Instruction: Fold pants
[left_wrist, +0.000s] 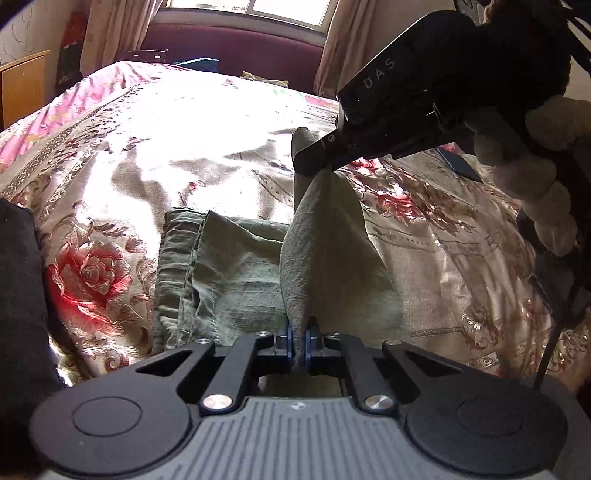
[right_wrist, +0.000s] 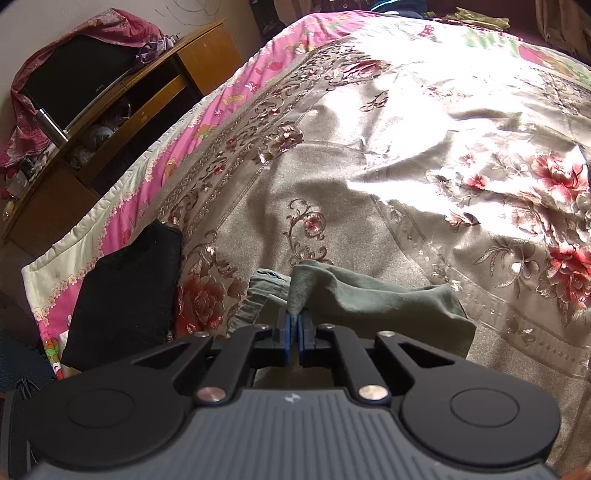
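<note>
Grey-green pants (left_wrist: 236, 273) lie partly folded on the floral bedspread (left_wrist: 147, 147). My left gripper (left_wrist: 299, 347) is shut on a pinched edge of the pants and lifts it off the bed. My right gripper shows in the left wrist view (left_wrist: 314, 155), shut on the far end of the same lifted fold. In the right wrist view my right gripper (right_wrist: 294, 338) is shut on the pants (right_wrist: 373, 295), which drape down onto the bedspread (right_wrist: 369, 166).
A black garment (right_wrist: 122, 295) lies at the bed's near left corner, also in the left wrist view (left_wrist: 18, 295). A wooden cabinet (right_wrist: 122, 110) stands left of the bed. A dark red headboard (left_wrist: 229, 44) and window are at the far end.
</note>
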